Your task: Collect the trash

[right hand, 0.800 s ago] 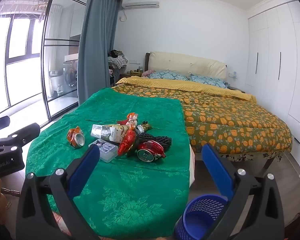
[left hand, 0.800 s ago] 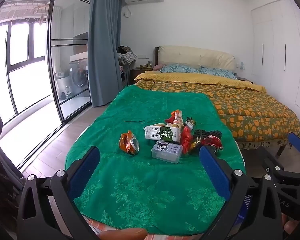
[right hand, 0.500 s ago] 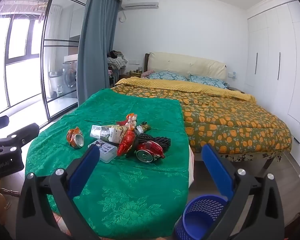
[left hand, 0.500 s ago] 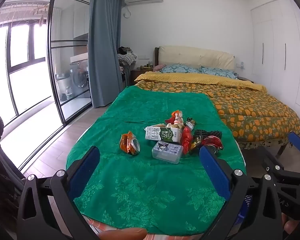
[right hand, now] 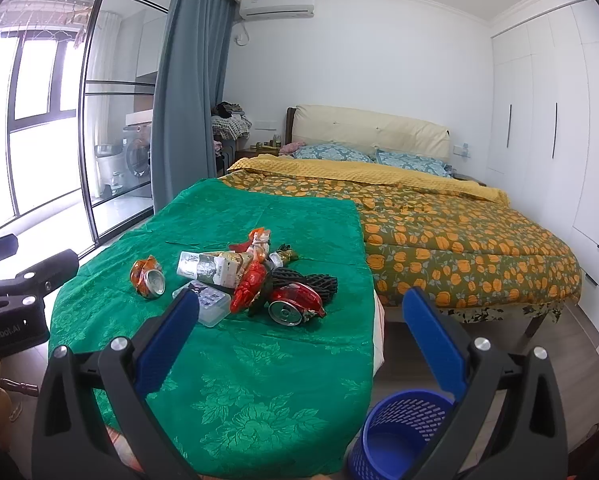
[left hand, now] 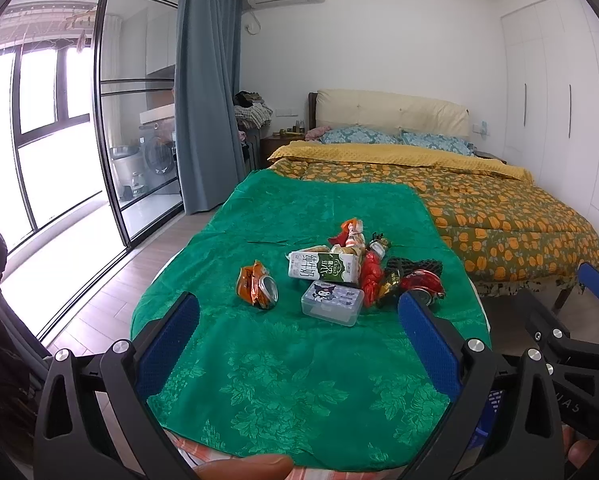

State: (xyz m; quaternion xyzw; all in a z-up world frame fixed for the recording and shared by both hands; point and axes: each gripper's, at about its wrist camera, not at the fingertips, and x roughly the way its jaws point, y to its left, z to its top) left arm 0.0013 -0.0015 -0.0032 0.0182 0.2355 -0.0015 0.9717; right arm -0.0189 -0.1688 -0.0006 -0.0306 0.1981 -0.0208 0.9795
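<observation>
A pile of trash lies on a table with a green cloth [left hand: 299,368]: a crushed orange can [left hand: 258,289] set apart at the left, a green and white milk carton [left hand: 323,267], a clear plastic box [left hand: 332,302], a red wrapper [left hand: 371,278], a crushed red can [right hand: 295,303] and black netting [right hand: 317,282]. My left gripper [left hand: 299,344] is open and empty, short of the pile. My right gripper [right hand: 299,332] is open and empty, also short of the pile. A blue mesh bin [right hand: 399,432] stands on the floor right of the table.
A bed with an orange patterned cover [right hand: 459,236] stands behind and right of the table. Glass sliding doors [left hand: 59,160] and a grey curtain [left hand: 207,92] are on the left. White wardrobes [right hand: 559,140] line the right wall.
Both views have shifted only very slightly; the trash and bin have not moved and both grippers stay open.
</observation>
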